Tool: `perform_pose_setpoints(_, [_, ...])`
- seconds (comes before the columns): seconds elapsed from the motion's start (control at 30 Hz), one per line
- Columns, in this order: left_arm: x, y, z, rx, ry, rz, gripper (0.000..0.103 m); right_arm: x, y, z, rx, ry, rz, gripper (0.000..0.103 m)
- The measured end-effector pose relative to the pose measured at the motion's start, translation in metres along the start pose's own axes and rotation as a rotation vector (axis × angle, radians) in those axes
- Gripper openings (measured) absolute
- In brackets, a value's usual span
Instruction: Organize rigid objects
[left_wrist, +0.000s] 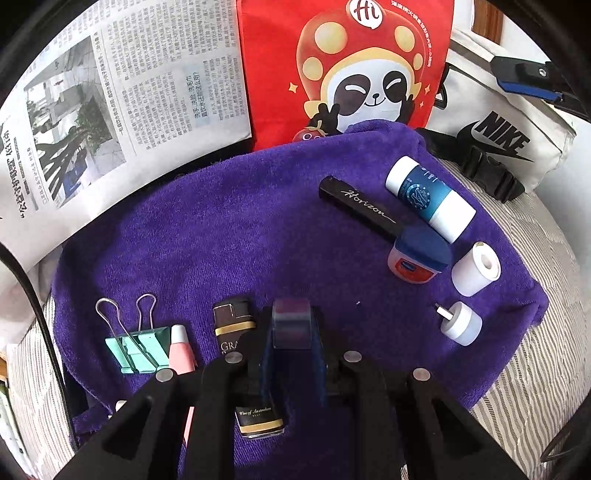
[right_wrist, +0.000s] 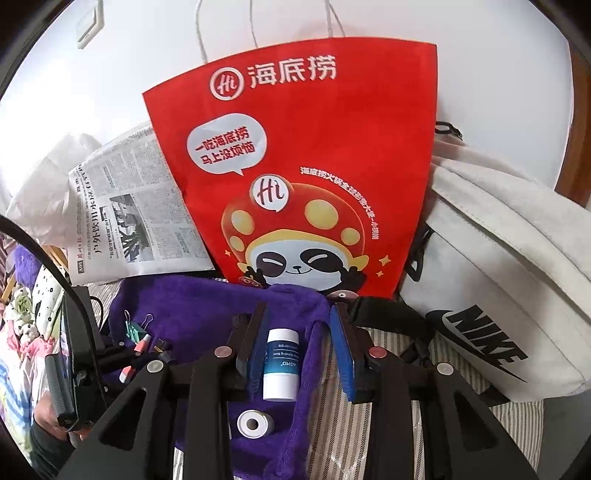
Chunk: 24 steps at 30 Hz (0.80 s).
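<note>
Supporting surface was a bed with grey-striped sheet (left_wrist: 524, 387). Directly on it lay a purple towel (left_wrist: 229, 229), a white Nike bag (left_wrist: 517, 122) and a newspaper (left_wrist: 110, 92). A red paper bag (left_wrist: 343, 66) stood at the towel's far edge.

A white wall (right_wrist: 369, 22) with a switch plate (right_wrist: 88, 24) is seen behind; striped bedding (left_wrist: 517, 387) is daylit.

The left claw's linkage hides the middle of the dark box (left_wrist: 236, 332) and the pink tube's (left_wrist: 181, 350) lower end.
</note>
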<state>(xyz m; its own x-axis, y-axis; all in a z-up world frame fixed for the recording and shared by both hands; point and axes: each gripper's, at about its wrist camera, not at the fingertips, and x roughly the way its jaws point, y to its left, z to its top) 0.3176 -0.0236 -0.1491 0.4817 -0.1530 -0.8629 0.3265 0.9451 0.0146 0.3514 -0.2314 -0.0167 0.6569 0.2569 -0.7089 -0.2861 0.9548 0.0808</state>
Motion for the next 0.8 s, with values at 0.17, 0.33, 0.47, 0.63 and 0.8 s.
perform_pose_setpoints(0.17, [-0.004,-0.009,-0.005,0.011,0.029,0.001,0.037,-0.005,0.001,-0.001,-0.010,-0.005,-0.011,0.035])
perform_pose_setpoints(0.33, [-0.015,-0.018,-0.014,-0.026,0.059,-0.002,0.056,-0.019,-0.001,0.000,-0.006,-0.031,-0.019,0.035])
perform_pose_setpoints(0.47, [-0.035,-0.026,-0.025,-0.015,0.056,0.041,0.065,-0.031,0.003,0.000,-0.014,-0.052,-0.014,0.039])
perform_pose_setpoints(0.63, [-0.078,-0.025,-0.046,-0.050,0.005,0.081,0.076,-0.045,0.020,-0.013,-0.020,-0.058,-0.023,0.051])
perform_pose_setpoints(0.8, [-0.118,-0.015,-0.078,-0.127,-0.065,0.091,0.093,-0.044,0.039,-0.050,0.000,0.007,-0.046,0.058])
